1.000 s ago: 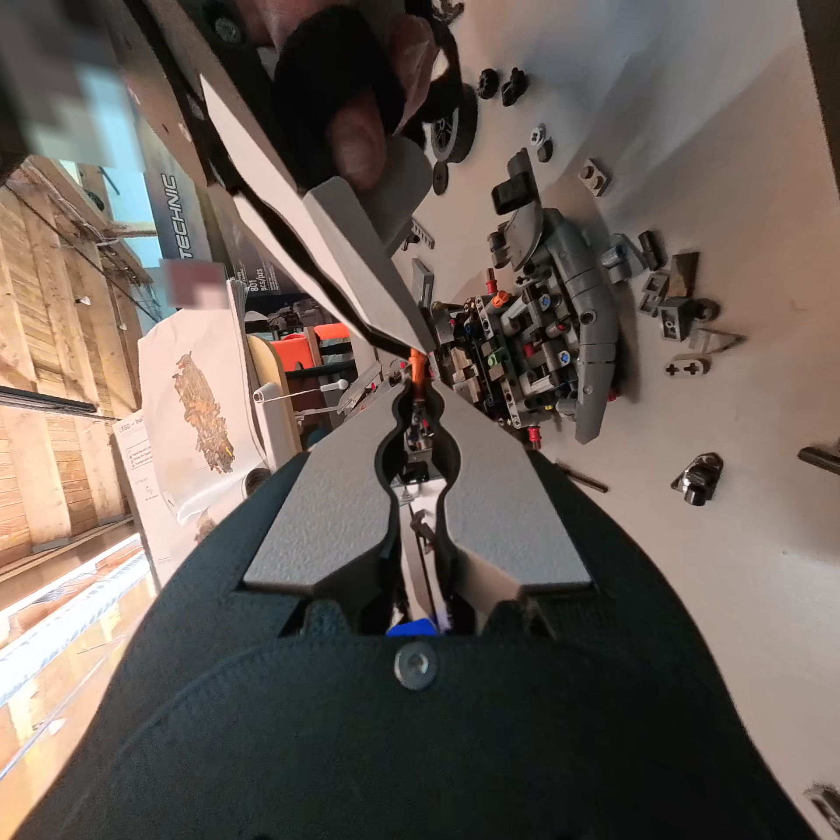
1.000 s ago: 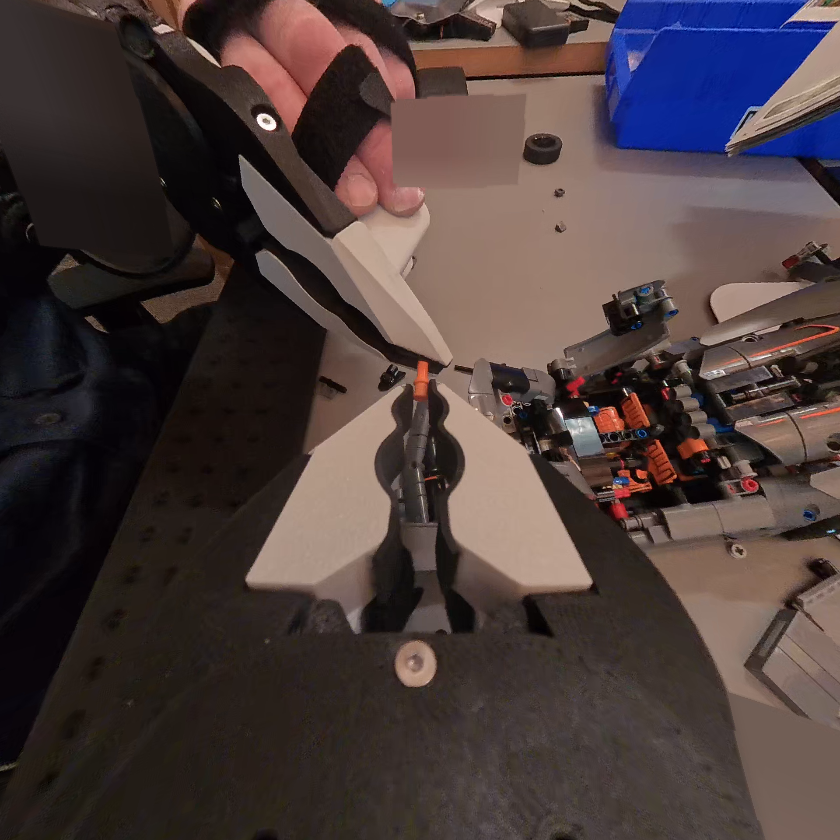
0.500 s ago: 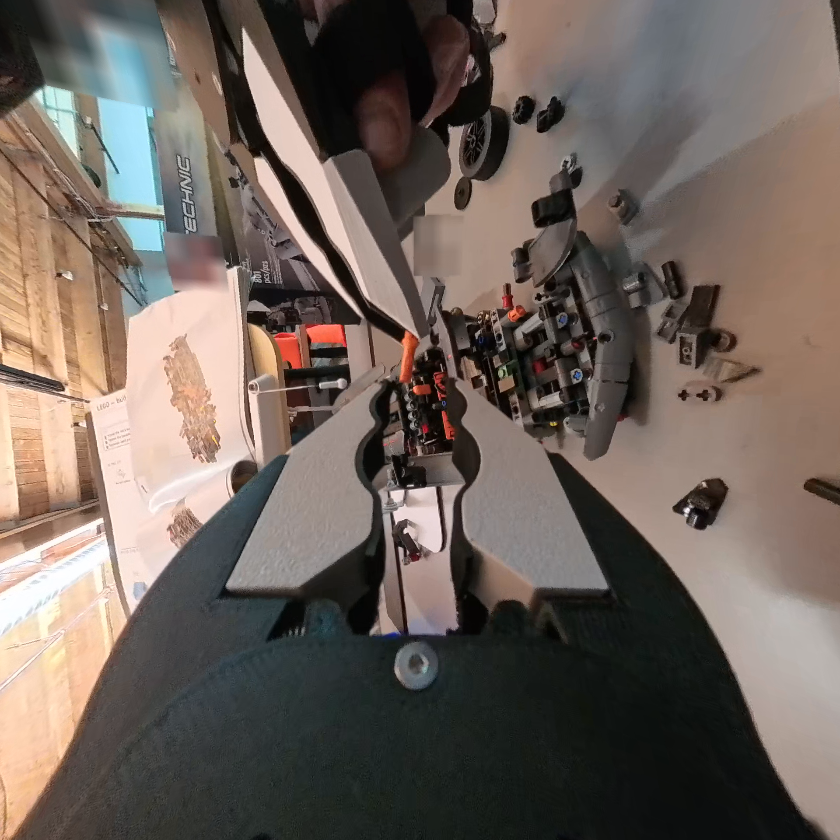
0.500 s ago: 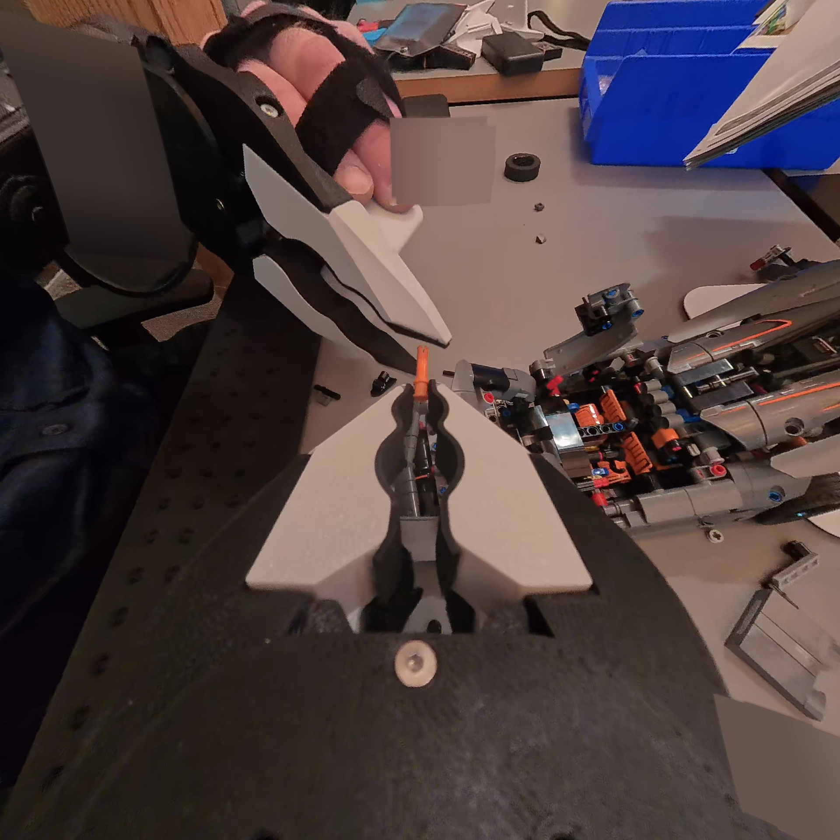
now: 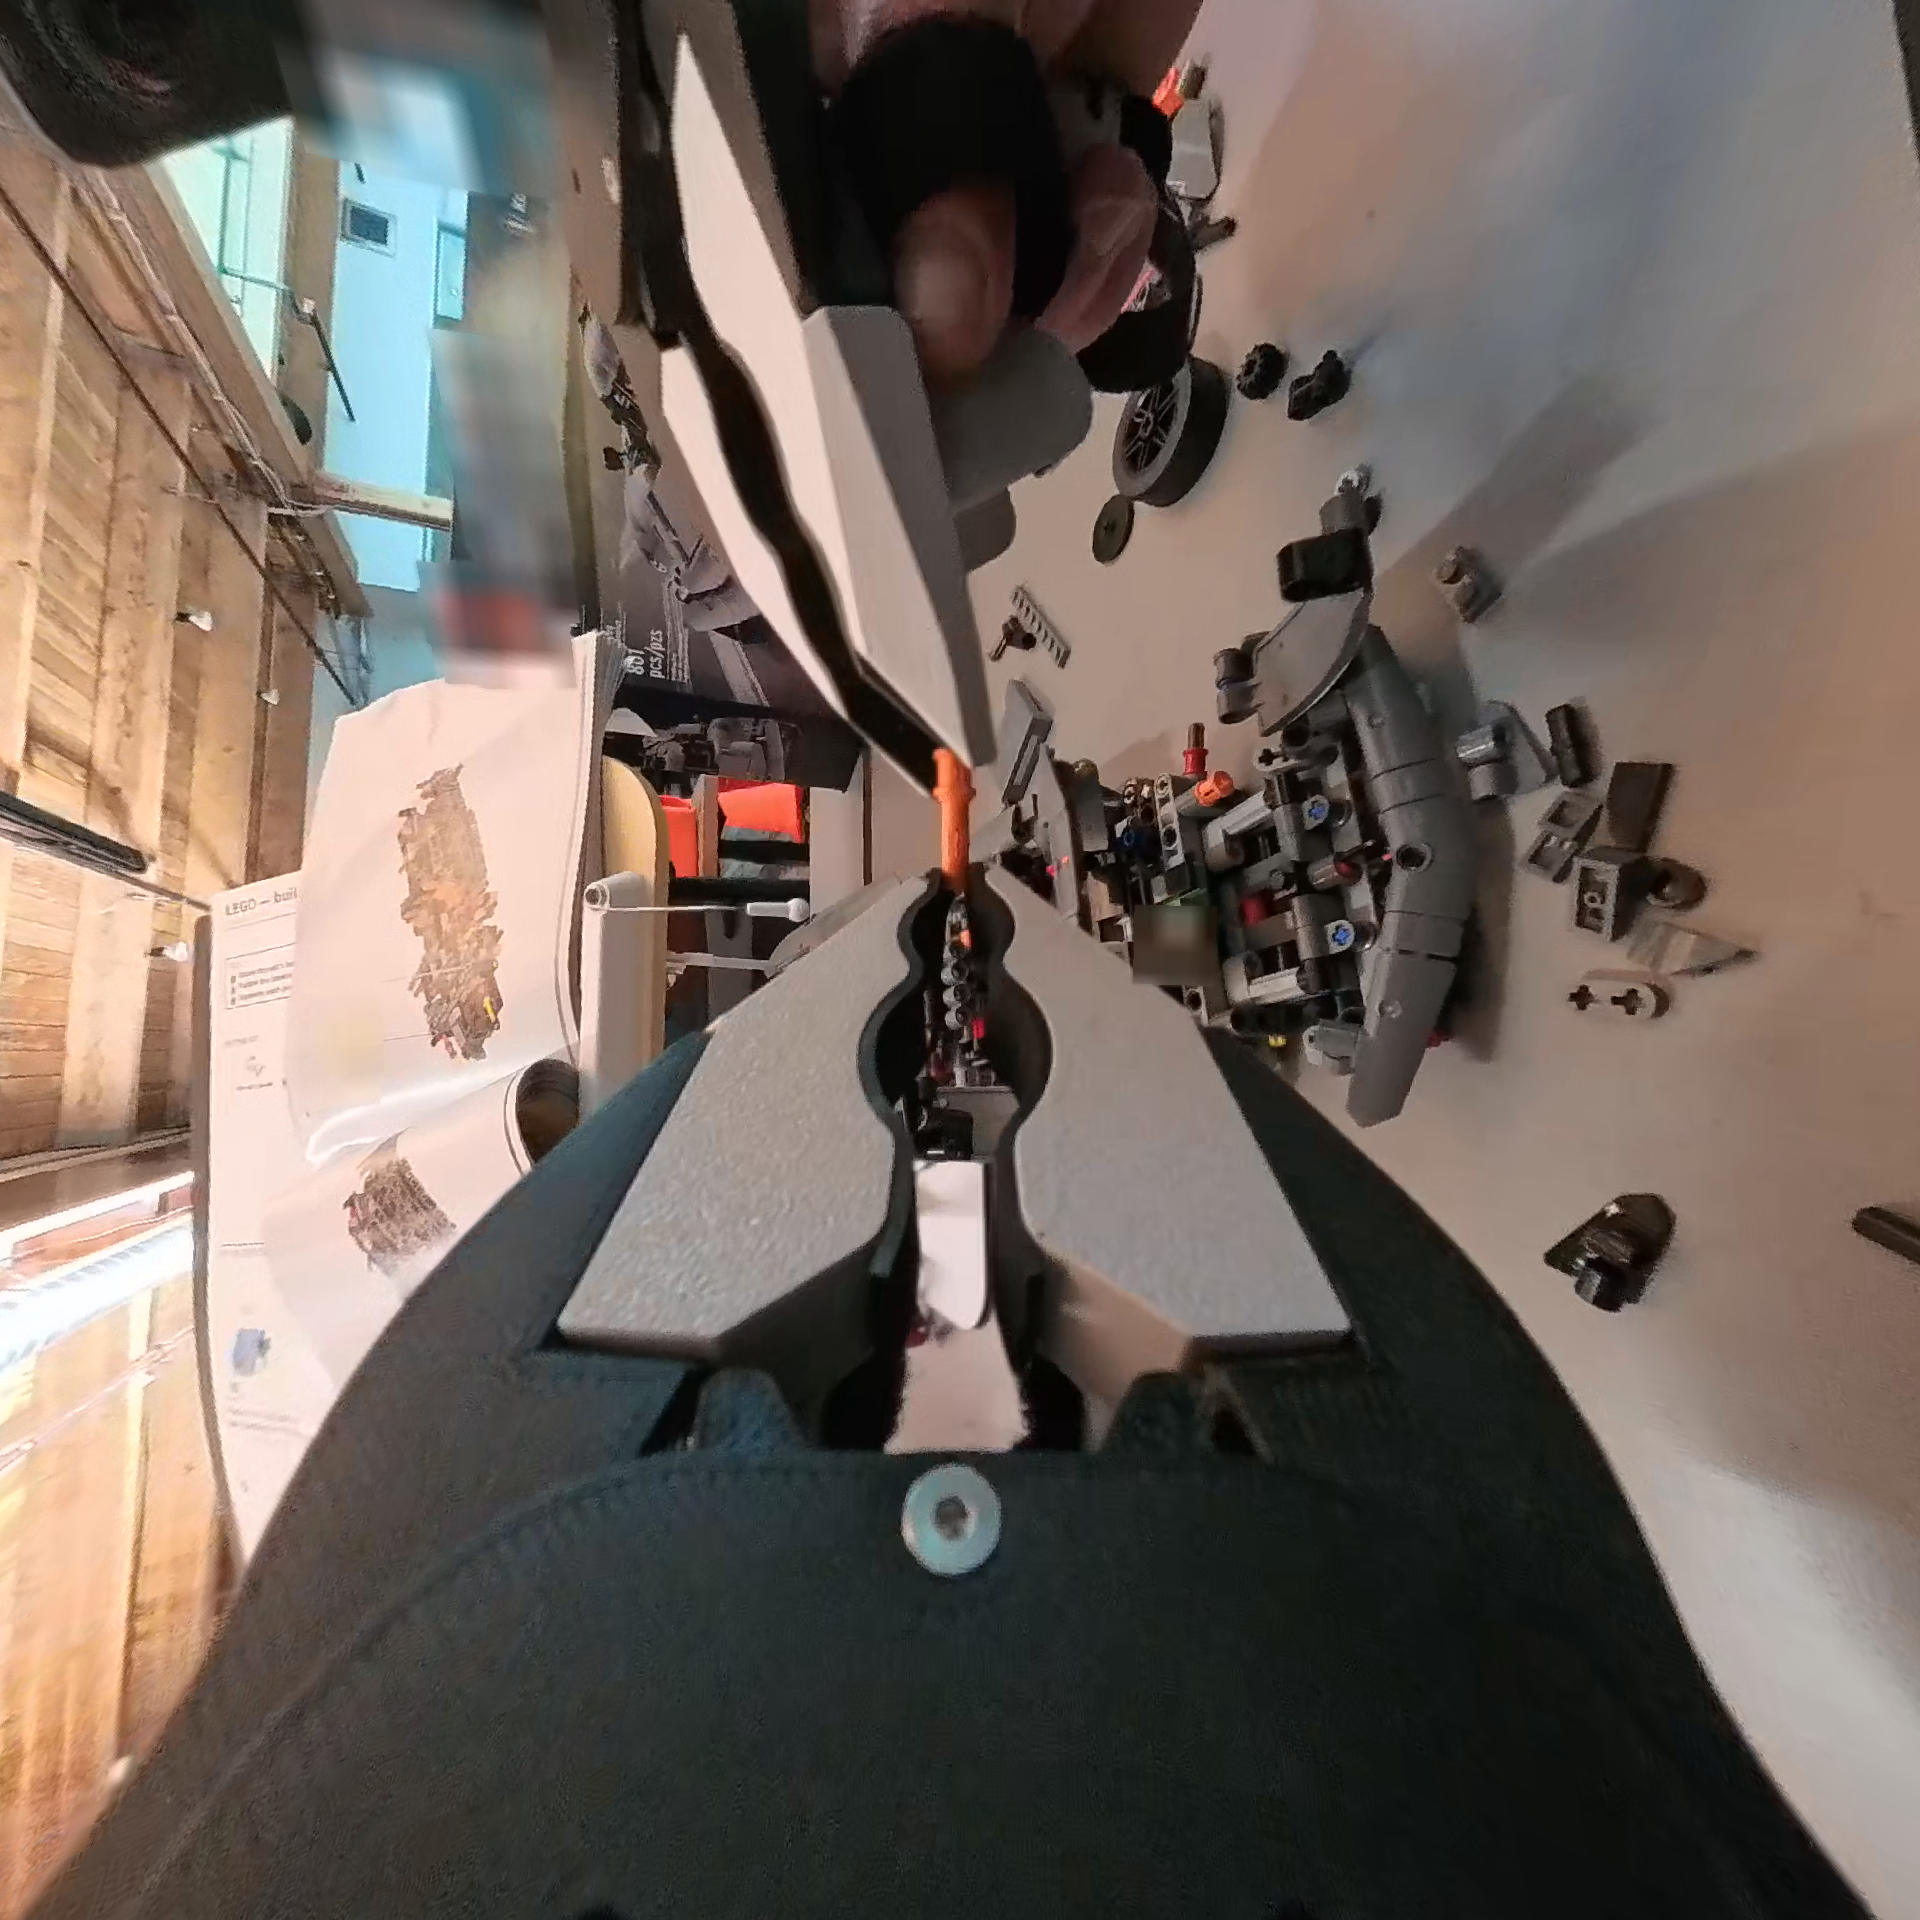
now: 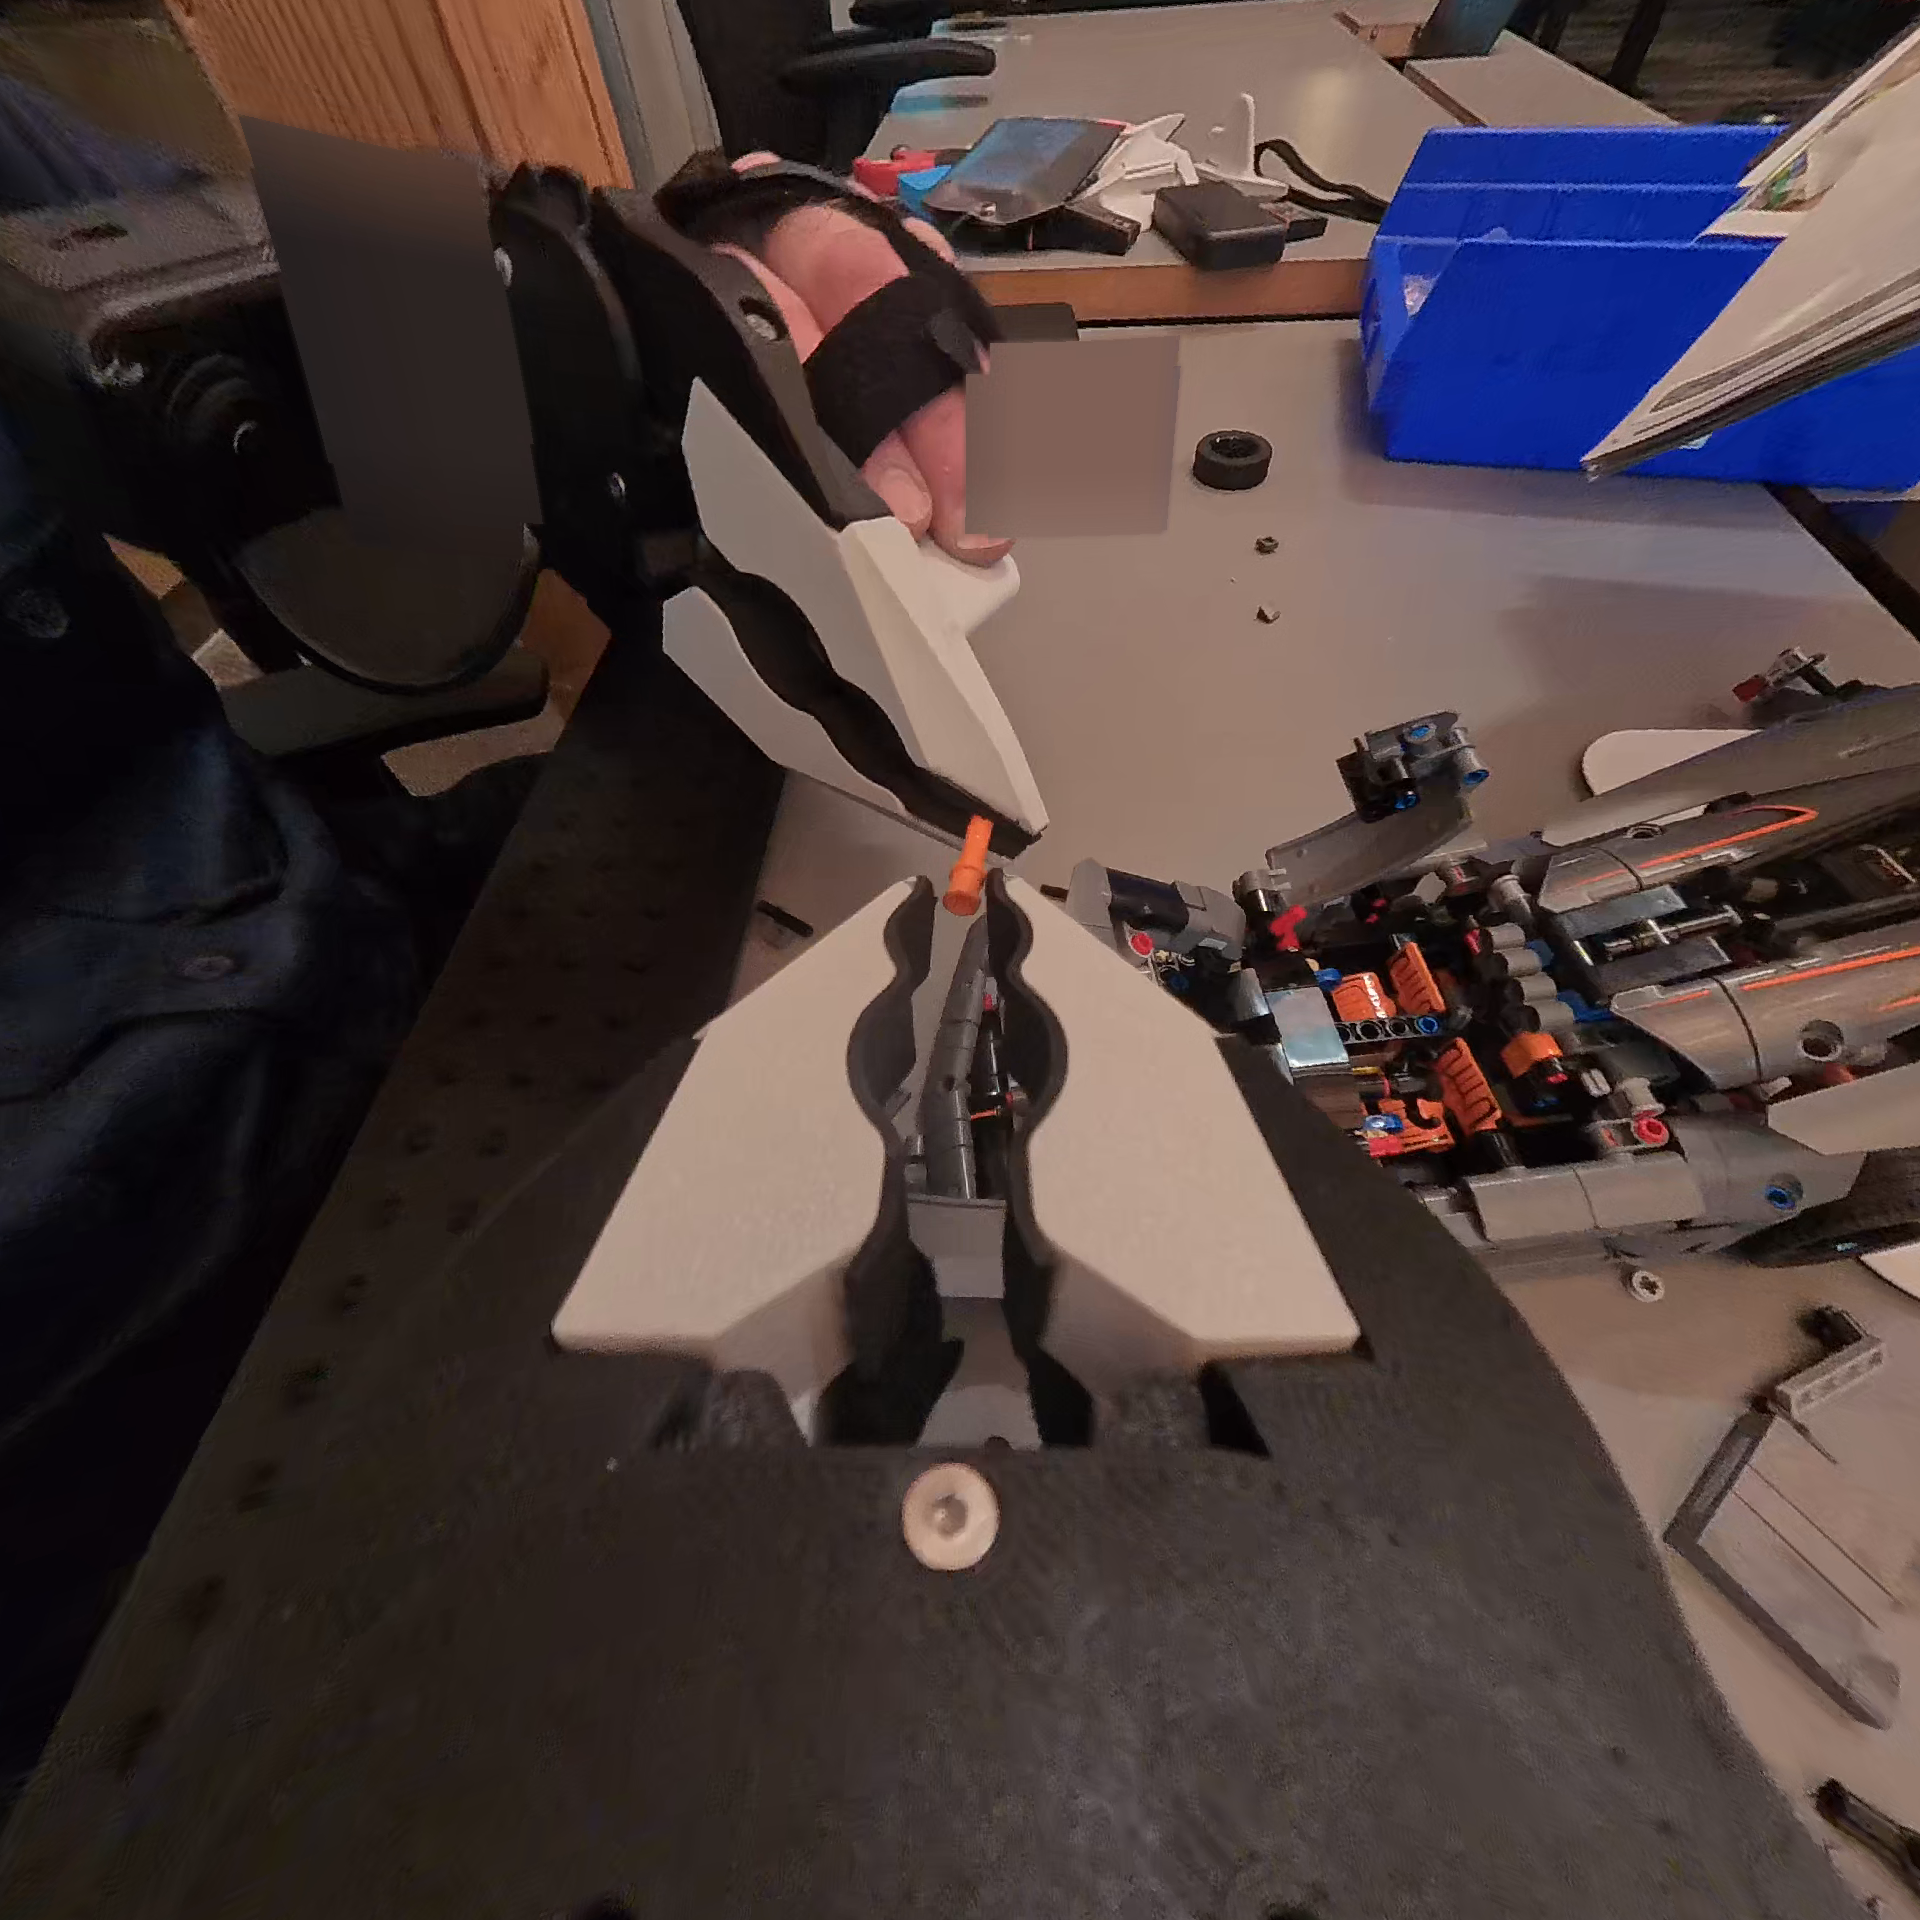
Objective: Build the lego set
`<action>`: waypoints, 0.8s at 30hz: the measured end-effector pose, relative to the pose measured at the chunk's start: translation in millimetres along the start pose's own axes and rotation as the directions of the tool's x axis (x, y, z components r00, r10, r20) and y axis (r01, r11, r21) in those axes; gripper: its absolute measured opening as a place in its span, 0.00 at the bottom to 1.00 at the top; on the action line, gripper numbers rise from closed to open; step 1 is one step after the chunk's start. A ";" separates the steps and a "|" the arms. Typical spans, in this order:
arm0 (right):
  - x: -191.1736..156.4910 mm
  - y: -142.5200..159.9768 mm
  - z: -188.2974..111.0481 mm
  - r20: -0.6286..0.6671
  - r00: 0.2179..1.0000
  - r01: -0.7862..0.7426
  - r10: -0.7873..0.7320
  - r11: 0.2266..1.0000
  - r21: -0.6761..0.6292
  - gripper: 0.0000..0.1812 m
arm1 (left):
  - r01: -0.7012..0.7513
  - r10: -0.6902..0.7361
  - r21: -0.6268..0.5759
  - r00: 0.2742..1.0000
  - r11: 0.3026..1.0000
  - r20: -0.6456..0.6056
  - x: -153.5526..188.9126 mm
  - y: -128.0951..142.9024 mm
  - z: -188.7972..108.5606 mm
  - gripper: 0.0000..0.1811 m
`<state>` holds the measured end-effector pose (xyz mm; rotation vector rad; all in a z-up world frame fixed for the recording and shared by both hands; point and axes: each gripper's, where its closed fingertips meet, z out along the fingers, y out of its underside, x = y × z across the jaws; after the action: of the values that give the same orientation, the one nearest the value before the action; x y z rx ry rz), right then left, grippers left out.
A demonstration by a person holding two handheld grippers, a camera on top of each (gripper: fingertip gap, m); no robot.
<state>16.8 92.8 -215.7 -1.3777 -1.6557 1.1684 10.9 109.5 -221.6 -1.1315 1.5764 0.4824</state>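
Observation:
A small orange pin (image 5: 951, 831) spans the tips of both grippers above the table edge. My left gripper (image 5: 956, 883) is shut on one end of it. My right gripper (image 6: 958, 883) is shut on the other, flanged end of the orange pin (image 6: 971, 860). The right gripper (image 5: 961, 764) comes in from above in the left wrist view. The left gripper (image 6: 1003, 831) comes in from the upper left in the right wrist view. The half-built grey, black and orange lego model (image 6: 1558, 1018) lies on the table to the right, and also shows in the left wrist view (image 5: 1382, 862).
Loose grey and black pieces (image 5: 1621, 862), a black wheel (image 5: 1169, 436) and an open instruction booklet (image 5: 447, 883) lie around the model. A blue bin (image 6: 1507, 312) and a small tyre (image 6: 1231, 457) stand at the back. A grey panel (image 6: 1766, 1538) lies front right. A black perforated board (image 6: 520, 987) lies on the left. Both grippers' tips are close together, under 4 cm apart.
Half a second ago my left gripper was open beside the pin that the right gripper held. It has now closed on the pin's free end. Both grippers have lifted slightly.

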 end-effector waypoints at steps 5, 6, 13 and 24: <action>-2.7 0.9 1.7 -0.001 1.000 0.032 -0.032 0.999 -0.011 0.03 | 0.027 -0.027 0.021 0.999 0.999 -0.030 2.3 -1.9 -1.1 0.00; -3.2 1.4 1.7 0.001 1.000 0.030 -0.030 0.999 -0.015 0.03 | 0.022 -0.021 0.021 0.999 1.000 -0.030 2.7 -2.3 -1.2 0.00; 8.0 1.3 -3.7 -0.054 0.999 0.005 -0.006 1.000 -0.013 0.02 | 0.038 -0.039 -0.015 0.997 0.999 -0.059 4.5 7.8 1.5 0.02; 22.6 -6.3 -30.6 -0.126 0.992 -0.009 0.015 0.999 0.049 0.02 | 0.074 -0.133 -0.178 0.927 0.981 -0.350 40.2 61.0 -12.2 0.02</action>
<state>37.4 121.1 -199.6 -1.4036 -1.5232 1.0982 -45.9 111.7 -269.1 -1.4866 1.8040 0.3489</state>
